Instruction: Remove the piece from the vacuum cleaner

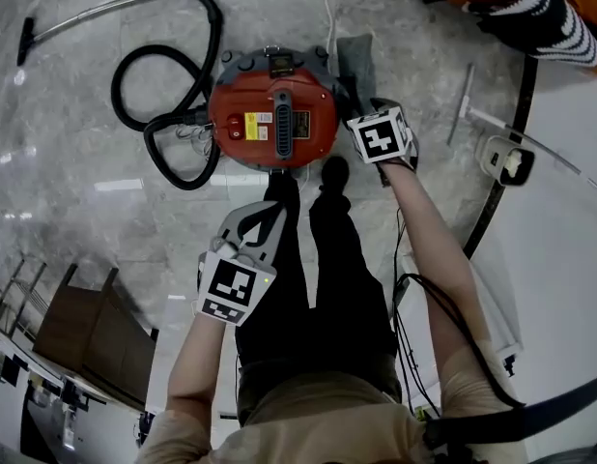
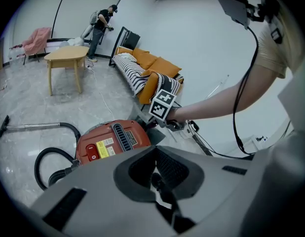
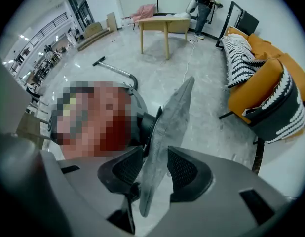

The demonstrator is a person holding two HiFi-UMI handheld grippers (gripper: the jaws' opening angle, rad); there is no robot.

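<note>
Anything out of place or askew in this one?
One thing: a grey flat piece stands on edge, tilted, between the right gripper's open jaws beside the red vacuum cleaner, with a gap at one pad, so it is not clamped. Otherwise nothing stands out.

Grey piece: lower end lost behind the body of the right gripper, lower centre of the right gripper view.
Vacuum cleaner: stickers on the red top too small to read from the head view.
Hose: near loop hidden by the left gripper, lower left of the left gripper view.
Sofa: runs off the right edge of the right gripper view.
Person by the far wall: too small to tell more.
</note>
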